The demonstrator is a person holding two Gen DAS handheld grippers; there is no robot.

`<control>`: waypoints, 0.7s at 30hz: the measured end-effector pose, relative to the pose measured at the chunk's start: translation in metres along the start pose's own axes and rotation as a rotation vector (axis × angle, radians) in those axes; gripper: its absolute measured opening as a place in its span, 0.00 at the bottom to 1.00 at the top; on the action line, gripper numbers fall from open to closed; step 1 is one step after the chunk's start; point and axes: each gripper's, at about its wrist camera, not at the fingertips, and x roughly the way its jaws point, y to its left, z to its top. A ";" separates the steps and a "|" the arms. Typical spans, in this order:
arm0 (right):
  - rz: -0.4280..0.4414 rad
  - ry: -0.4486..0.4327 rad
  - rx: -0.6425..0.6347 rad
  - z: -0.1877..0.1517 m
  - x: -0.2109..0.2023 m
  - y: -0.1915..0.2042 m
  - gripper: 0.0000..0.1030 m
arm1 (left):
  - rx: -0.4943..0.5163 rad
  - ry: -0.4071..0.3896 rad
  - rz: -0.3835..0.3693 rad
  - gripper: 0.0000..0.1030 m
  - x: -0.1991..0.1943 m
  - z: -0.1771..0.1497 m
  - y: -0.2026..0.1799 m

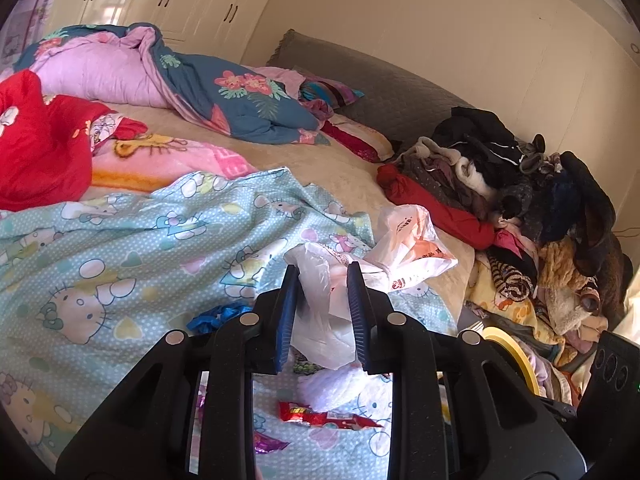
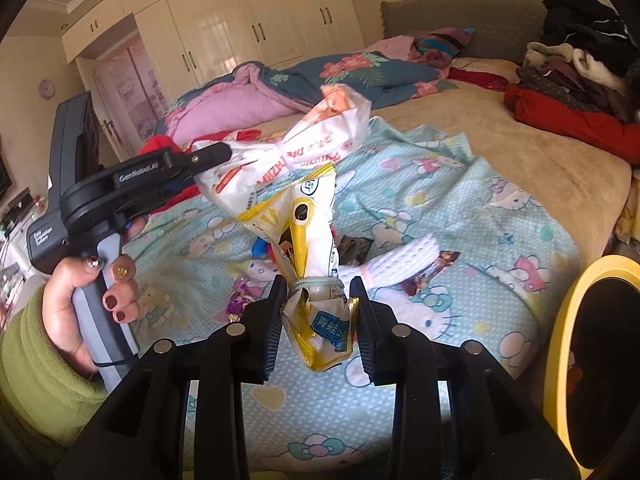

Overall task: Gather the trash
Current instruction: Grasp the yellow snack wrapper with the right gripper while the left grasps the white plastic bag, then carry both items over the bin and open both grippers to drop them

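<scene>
Over the bed's [image 1: 352,176] near edge, left gripper [image 1: 322,280] clenches a limp white bag [image 1: 404,240], right gripper [image 2: 318,292] a crinkly yellow packet [image 2: 308,216] (both light, slippery; pinch bunched necks).

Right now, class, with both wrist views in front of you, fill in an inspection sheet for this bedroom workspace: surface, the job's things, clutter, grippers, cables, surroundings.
Surface: bed with a Hello Kitty sheet, rumpled, over a beige cover.
Job's things: white plastic bag in the left gripper; yellow-and-white snack pouch in the right gripper; red wrapper, foil wrappers and white foam net lying on the sheet.
Clutter: clothes pile, floral quilt, red garment.
Grippers: left gripper shut on the bag; right gripper shut on the pouch.
Cables: nothing seen.
Surroundings: yellow-rimmed bin beside the bed, cream wardrobes, grey headboard.
</scene>
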 end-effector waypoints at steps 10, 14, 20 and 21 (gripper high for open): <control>-0.047 -0.063 0.060 0.007 -0.026 -0.032 0.30 | 0.059 0.009 -0.034 0.16 0.007 -0.003 -0.032; -0.069 -0.084 0.080 0.009 -0.036 -0.042 0.30 | 0.081 0.034 -0.041 0.13 0.016 -0.009 -0.045; -0.103 -0.120 0.125 0.010 -0.054 -0.064 0.30 | 0.122 0.061 -0.057 0.08 0.028 -0.019 -0.067; -0.112 -0.124 0.135 0.010 -0.057 -0.069 0.30 | 0.128 0.065 -0.059 0.08 0.030 -0.021 -0.071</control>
